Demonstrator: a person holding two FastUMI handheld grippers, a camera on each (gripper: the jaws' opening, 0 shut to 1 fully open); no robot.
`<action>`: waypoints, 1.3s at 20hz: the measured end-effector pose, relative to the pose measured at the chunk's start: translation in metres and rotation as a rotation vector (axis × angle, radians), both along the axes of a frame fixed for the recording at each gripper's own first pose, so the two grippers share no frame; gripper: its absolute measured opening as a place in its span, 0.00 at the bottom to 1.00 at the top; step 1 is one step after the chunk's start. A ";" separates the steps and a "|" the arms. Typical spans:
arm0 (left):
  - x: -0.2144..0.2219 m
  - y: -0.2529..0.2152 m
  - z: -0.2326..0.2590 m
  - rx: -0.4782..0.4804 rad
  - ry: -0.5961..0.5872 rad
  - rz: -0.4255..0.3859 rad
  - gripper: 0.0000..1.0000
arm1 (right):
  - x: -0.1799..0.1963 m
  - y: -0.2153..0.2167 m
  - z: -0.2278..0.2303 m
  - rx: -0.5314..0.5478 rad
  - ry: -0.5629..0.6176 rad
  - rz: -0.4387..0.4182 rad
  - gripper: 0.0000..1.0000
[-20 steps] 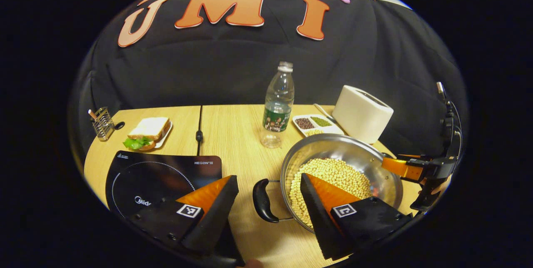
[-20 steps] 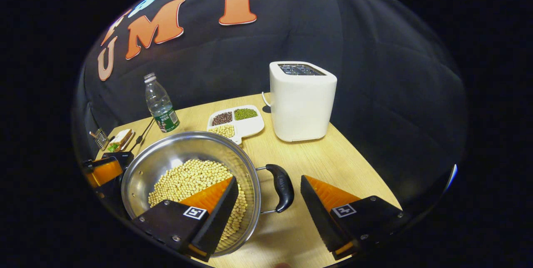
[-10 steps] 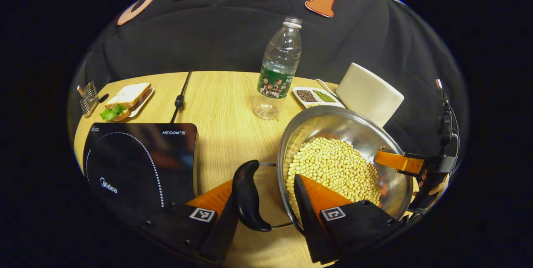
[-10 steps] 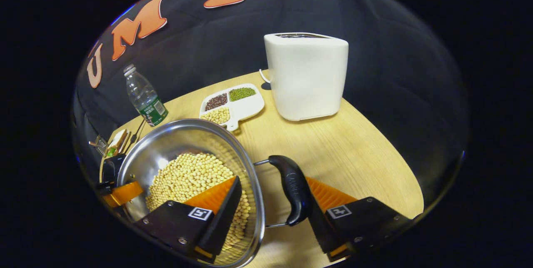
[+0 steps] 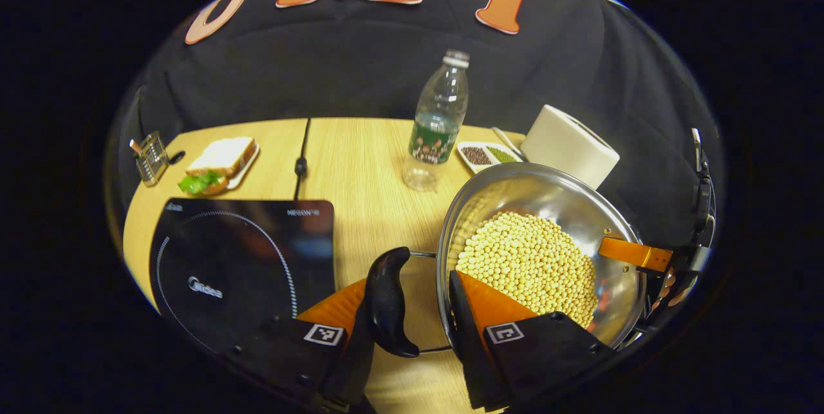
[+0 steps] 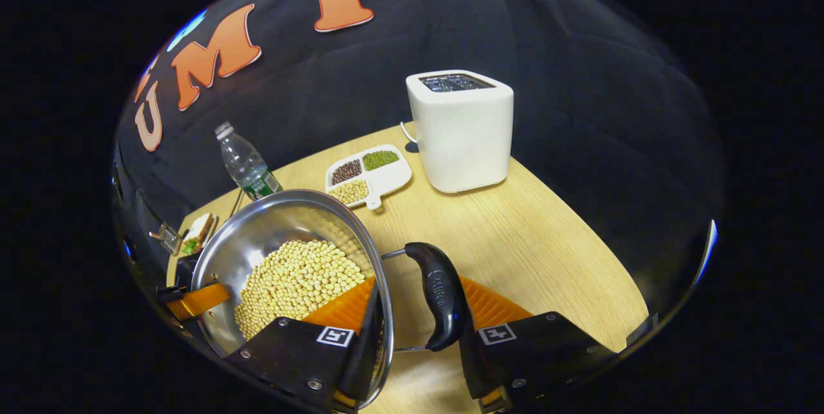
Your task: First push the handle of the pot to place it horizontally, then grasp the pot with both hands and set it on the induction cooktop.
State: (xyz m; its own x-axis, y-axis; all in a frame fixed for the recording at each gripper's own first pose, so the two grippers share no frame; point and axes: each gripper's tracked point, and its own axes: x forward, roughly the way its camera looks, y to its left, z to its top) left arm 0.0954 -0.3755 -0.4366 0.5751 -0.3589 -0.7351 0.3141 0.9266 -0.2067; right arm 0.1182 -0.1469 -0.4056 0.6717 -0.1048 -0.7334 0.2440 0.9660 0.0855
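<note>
Steel pot (image 5: pixel 566 208) of soybeans (image 5: pixel 531 259): left tool (image 5: pixel 412 311) clamps one black handle (image 5: pixel 386 301), right tool (image 6: pixel 418 314) clamps the other handle (image 6: pixel 438 295).

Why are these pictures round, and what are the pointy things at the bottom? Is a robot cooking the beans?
It's not a robot. A person holds a two-finger claw in each hand. A tiny fisheye camera rides on each claw, which makes the pictures round. One picture looks along the left claw, the other along the right claw. The pointy things are each claw's own fingers.

On the wooden table are a steel pot full of pale beans, a black cooktop, a water bottle, a white toaster, a tray of sorted beans and a sandwich.

Each claw pinches one side of the pot, with one finger inside the wall and one outside a black handle. The pot is not on the cooktop yet.
</note>
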 end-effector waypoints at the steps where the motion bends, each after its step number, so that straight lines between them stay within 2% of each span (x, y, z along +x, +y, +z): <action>1: 0.002 0.006 0.014 -0.007 -0.021 0.002 0.69 | 0.000 0.009 0.009 0.004 -0.014 0.009 0.56; 3: 0.003 0.021 0.037 -0.017 -0.043 0.015 0.63 | -0.002 0.026 0.028 0.004 -0.038 0.024 0.56; 4: 0.001 0.032 0.046 -0.020 -0.046 0.024 0.66 | -0.003 0.036 0.036 0.001 -0.051 0.033 0.56; 5: 0.002 0.042 0.056 -0.028 -0.057 0.036 0.63 | -0.004 0.047 0.045 -0.002 -0.062 0.044 0.56; 6: 0.004 0.052 0.065 -0.036 -0.070 0.048 0.66 | -0.005 0.058 0.052 0.010 -0.076 0.039 0.55; 8: 0.001 0.078 0.083 -0.030 -0.100 0.065 0.63 | -0.007 0.081 0.063 0.043 -0.088 0.039 0.55; 10: 0.004 0.100 0.098 -0.027 -0.123 0.088 0.66 | -0.005 0.107 0.072 0.047 -0.100 0.065 0.51; 11: 0.004 0.113 0.105 -0.024 -0.127 0.098 0.68 | -0.004 0.120 0.075 0.045 -0.100 0.081 0.55; 12: 0.004 0.130 0.110 -0.022 -0.131 0.112 0.63 | -0.003 0.132 0.077 0.043 -0.101 0.096 0.55; 13: 0.006 0.144 0.114 -0.018 -0.135 0.126 0.65 | -0.002 0.143 0.076 0.043 -0.100 0.111 0.55; 14: 0.009 0.158 0.115 -0.014 -0.137 0.140 0.63 | -0.001 0.156 0.076 0.045 -0.099 0.124 0.55; 21: 0.016 0.252 0.116 0.031 -0.135 0.233 0.63 | 0.008 0.243 0.065 0.059 -0.071 0.207 0.56; 22: 0.016 0.264 0.114 0.037 -0.133 0.245 0.65 | 0.009 0.254 0.061 0.062 -0.063 0.219 0.55; 23: 0.016 0.274 0.113 0.042 -0.133 0.257 0.63 | 0.008 0.265 0.057 0.065 -0.053 0.229 0.55; 26: 0.017 0.304 0.105 0.060 -0.123 0.278 0.63 | 0.009 0.292 0.041 0.068 -0.031 0.253 0.55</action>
State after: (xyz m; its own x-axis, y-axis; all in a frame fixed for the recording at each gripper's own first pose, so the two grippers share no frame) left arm 0.1127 -0.0712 -0.3320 0.7309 -0.1336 -0.6693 0.0664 0.9899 -0.1251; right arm 0.1271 0.1452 -0.3644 0.6927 0.1182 -0.7114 -0.0086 0.9878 0.1557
